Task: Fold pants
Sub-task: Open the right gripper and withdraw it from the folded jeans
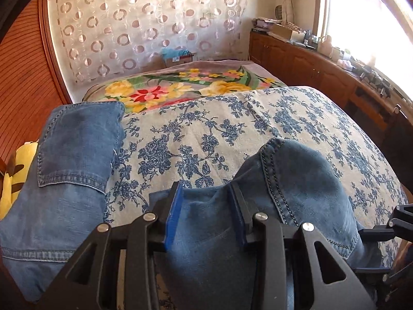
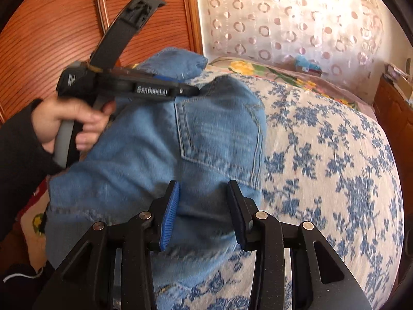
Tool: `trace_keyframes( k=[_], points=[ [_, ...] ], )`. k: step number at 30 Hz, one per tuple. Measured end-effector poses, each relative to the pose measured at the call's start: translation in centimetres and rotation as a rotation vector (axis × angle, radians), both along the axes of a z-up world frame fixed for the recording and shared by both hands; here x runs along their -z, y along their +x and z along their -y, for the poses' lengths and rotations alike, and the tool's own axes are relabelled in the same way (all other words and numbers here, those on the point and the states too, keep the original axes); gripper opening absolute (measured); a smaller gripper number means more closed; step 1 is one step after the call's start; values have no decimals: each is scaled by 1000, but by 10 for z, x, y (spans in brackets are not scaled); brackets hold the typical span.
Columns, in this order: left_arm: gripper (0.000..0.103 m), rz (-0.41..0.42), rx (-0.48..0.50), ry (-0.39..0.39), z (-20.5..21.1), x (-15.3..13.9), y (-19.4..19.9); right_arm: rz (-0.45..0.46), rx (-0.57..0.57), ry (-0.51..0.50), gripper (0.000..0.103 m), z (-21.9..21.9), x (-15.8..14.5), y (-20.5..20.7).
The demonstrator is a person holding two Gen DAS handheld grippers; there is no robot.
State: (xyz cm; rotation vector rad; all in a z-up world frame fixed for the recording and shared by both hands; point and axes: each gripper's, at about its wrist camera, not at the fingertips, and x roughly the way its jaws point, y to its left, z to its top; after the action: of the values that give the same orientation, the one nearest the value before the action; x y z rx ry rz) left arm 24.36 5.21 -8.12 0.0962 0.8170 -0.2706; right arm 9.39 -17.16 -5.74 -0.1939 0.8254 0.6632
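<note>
Blue denim pants (image 1: 72,155) lie bunched on a bed with a blue-flowered cover (image 1: 206,134). A back pocket shows on the left part, and a stitched hump rises at the right. My left gripper (image 1: 206,214) has a thick fold of denim filling the gap between its blue pads. In the right wrist view the pants (image 2: 206,134) are lifted off the cover in a blurred heap. My right gripper (image 2: 204,214) holds their lower edge between its pads. A hand (image 2: 64,121) in a dark sleeve holds the left gripper (image 2: 180,85), which grips the waist end.
A bright flower-print blanket (image 1: 180,87) lies at the far end of the bed. A wooden cabinet (image 1: 309,67) with clutter runs under the window on the right. A ribbed wooden wardrobe (image 2: 51,25) stands at the left, and a yellow item (image 1: 15,175) lies beside the bed.
</note>
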Motion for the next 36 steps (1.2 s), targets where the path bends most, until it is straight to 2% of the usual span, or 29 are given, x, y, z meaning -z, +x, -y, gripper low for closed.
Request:
trace_keyframes(
  k=[5,8,15,16,19,25,27,30,36],
  points=[
    [36,29,-17,-81,-14,-17,-25,20,25,37,38,9,-11,-11],
    [36,63,-12,-88,-19,-23,-54,15,-2,87,38,12,-21,-23],
    [65,102,-6,-90,-21,-24,-101,10,-25,45,39,2,-5,-43],
    [66,104,-6,-98,-21,-24,-105,2,-20,47,39,3,-3,-44],
    [66,96,2,-114,-21,-21,-116,23,-31,18,39,3,0,-49],
    [66,75,-8,-122,-26,-13,-124,13,-38,32,41,8,-6,-44],
    [66,67,-12,-114,-28,-9,-123,14,-37,53,51,12,-12,-42],
    [66,57,-16,-123,-29,-6,-119,40,-26,61,61,17,-24,-26],
    [66,45,-20,-132,-30,-3,-119,61,-10,51,66,15,-34,20]
  ],
)
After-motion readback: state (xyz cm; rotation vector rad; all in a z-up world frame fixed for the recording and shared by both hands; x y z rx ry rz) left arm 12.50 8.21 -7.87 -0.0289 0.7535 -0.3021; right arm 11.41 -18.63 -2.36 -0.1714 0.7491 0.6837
